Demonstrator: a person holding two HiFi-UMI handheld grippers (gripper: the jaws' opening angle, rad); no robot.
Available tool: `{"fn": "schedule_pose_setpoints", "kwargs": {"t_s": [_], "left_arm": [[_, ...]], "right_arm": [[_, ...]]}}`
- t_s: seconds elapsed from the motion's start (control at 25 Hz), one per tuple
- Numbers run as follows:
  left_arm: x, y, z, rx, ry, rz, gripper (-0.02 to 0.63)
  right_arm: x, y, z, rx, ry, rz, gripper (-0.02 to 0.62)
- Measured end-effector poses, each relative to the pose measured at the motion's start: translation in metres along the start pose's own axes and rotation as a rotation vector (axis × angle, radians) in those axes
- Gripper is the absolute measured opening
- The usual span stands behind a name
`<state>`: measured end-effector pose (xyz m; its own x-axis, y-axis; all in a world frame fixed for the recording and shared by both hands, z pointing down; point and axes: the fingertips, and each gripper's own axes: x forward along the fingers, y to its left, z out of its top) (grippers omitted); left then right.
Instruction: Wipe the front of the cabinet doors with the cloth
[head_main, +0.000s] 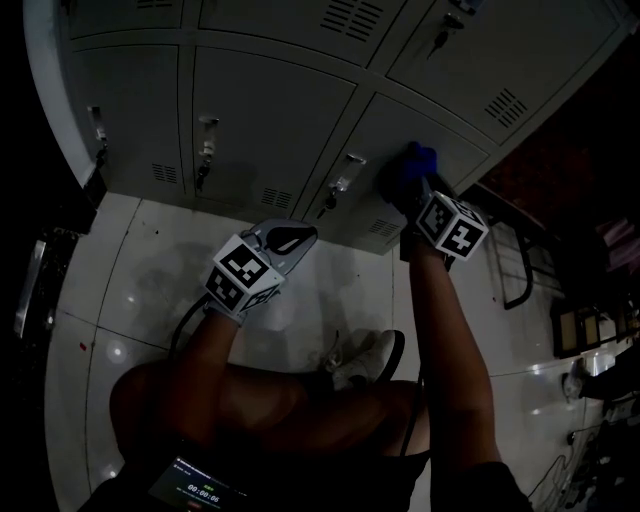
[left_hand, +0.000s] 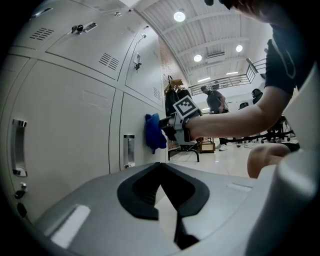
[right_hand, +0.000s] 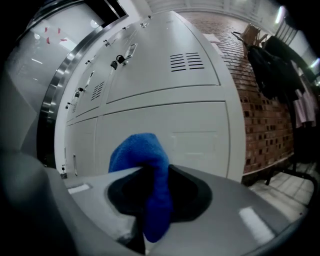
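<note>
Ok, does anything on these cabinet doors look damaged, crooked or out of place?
Nothing stands out. The cabinet doors sit shut and flush, with no dents or spills showing. The blue cloth is clamped in the right claw against a door; the left claw is empty.

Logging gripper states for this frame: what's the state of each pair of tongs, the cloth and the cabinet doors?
cabinet doors: all those in view closed.
left tongs: shut, nothing between them, clear of the doors.
right tongs: shut on the cloth.
cloth: bunched, pressed against a lower door.
</note>
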<state>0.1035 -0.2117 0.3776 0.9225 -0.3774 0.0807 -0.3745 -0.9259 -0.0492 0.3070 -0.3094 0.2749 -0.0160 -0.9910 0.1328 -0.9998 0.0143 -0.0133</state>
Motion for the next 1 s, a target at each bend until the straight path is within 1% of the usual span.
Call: {"fn": "schedule_pose_setpoints", "kwargs": {"t_s": [0.2, 0.28, 0.36, 0.48, 0.64, 0.72, 0.84, 0.88, 1.0], "left_arm": [[0.001, -0.001, -0.002, 0.003, 0.008, -0.002, 0.000], [0.001, -0.001, -0.003, 0.004, 0.011, -0.003, 0.000], [0.002, -0.002, -0.004, 0.004, 0.015, -0.005, 0.001], [0.003, -0.002, -0.005, 0.005, 0.018, -0.007, 0.001], [0.003, -0.001, -0.004, 0.005, 0.017, -0.004, 0.000], [0.003, 0.000, -0.004, 0.004, 0.017, -0.002, 0.001], [0.002, 0.000, -0.003, 0.001, 0.013, 0.000, 0.000], [0.002, 0.000, -0.003, 0.001, 0.011, 0.000, 0.001], [0.001, 0.001, -0.002, -0.001, 0.009, 0.002, 0.001]], "right_arm": [[-0.015, -0.055, -0.002, 0.033, -0.001, -0.088, 0.077], [-0.020, -0.071, -0.003, 0.060, 0.004, -0.116, 0.077], [-0.024, -0.087, -0.003, 0.059, 0.002, -0.146, 0.077], [-0.029, -0.101, -0.005, 0.091, 0.002, -0.168, 0.077], [-0.034, -0.115, -0.005, 0.078, -0.001, -0.203, 0.077], [-0.037, -0.115, -0.008, 0.104, -0.009, -0.203, 0.077], [-0.042, -0.095, -0.014, 0.145, -0.016, -0.161, 0.077], [-0.043, -0.085, -0.016, 0.139, -0.017, -0.143, 0.077], [-0.039, -0.048, -0.016, 0.068, -0.027, -0.078, 0.077]]}}
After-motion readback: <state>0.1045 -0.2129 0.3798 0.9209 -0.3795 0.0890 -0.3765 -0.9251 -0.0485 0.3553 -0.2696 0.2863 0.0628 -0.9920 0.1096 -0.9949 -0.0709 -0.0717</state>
